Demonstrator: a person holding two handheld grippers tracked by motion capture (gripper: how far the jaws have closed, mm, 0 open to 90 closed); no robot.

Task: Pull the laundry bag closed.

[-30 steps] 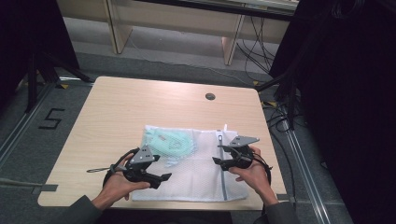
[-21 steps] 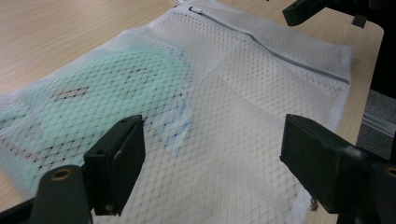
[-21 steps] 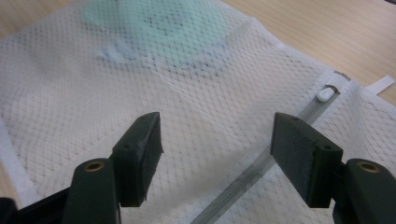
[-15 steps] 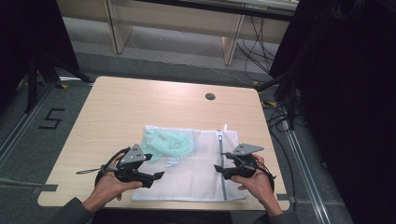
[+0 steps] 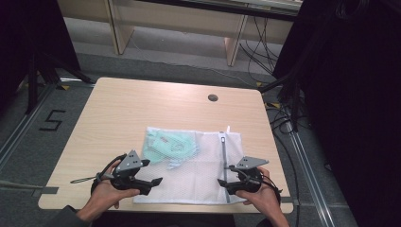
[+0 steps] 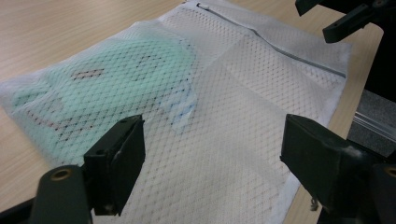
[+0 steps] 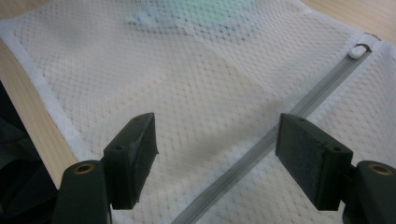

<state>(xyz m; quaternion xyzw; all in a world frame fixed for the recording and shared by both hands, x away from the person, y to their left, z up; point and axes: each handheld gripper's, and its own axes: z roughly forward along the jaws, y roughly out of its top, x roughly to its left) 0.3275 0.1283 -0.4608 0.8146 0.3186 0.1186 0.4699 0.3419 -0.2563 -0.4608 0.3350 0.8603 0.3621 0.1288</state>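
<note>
A white mesh laundry bag point(image 5: 203, 168) lies flat near the table's front edge, with a pale green garment point(image 5: 168, 144) inside its far left part. A grey zipper point(image 5: 223, 156) runs along the bag's right side. My left gripper point(image 5: 152, 171) hovers open over the bag's near left corner. In the left gripper view its jaws frame the mesh point(image 6: 233, 116) and the green garment point(image 6: 107, 79). My right gripper point(image 5: 223, 175) is open by the zipper's near end. The right gripper view has the zipper point(image 7: 299, 107) and its white pull point(image 7: 357, 50) beyond the open gripper point(image 7: 219, 135).
The bag rests on a light wooden table point(image 5: 142, 109) with a round cable grommet point(image 5: 213, 98) at the far middle. The front edge runs just under both hands. Cables and dark stands occupy the floor to the right and left.
Both grippers have drawn back toward the table's near edge and slightly outward. The bag and garment lie where they were.
</note>
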